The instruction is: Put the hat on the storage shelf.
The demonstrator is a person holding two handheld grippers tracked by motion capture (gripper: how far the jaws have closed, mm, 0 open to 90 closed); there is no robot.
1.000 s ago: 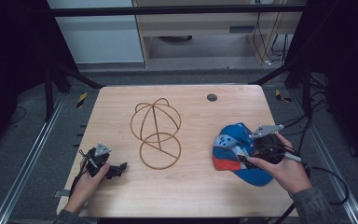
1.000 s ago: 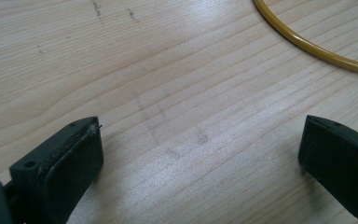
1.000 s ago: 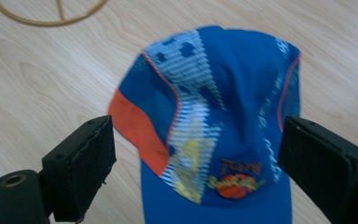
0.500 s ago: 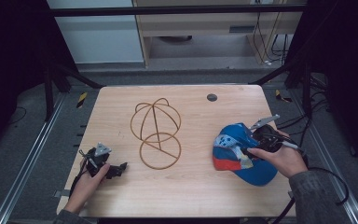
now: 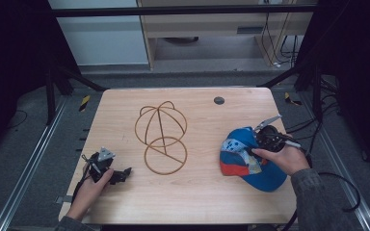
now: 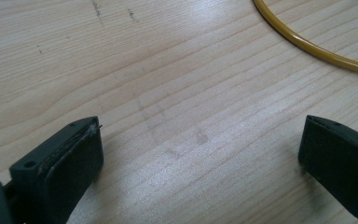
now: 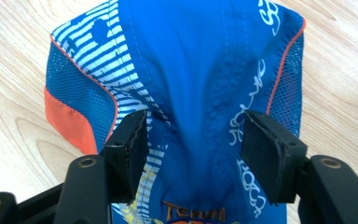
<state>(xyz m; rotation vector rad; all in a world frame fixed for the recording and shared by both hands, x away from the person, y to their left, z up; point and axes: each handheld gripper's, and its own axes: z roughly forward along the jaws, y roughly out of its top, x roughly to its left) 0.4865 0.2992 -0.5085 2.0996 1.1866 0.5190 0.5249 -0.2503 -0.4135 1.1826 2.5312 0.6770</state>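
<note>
A blue cap [image 5: 241, 156] with an orange side patch and white stripes lies on the right of the wooden table [image 5: 125, 106]. My right gripper [image 5: 255, 144] sits low on its crown. In the right gripper view the cap [image 7: 191, 60] runs between the two pads, and my right gripper [image 7: 193, 140] has just been closing around a ridge of blue cloth that it does not clearly pinch. My left gripper [image 5: 124, 174] rests at the front left, open. In the left gripper view its jaws [image 6: 200, 154] stand wide with bare wood between them.
A gold wire hat stand [image 5: 161, 139], a dome over a ring, lies at the table's centre; a stretch of its wire [image 6: 307, 44] shows beyond the left jaws. A dark round plug [image 5: 218, 100] sits near the far edge. Cables trail off the right side.
My right hand has moved a little left and away from the person, settling onto the cap's crown. The left hand and the wire stand have not moved.
</note>
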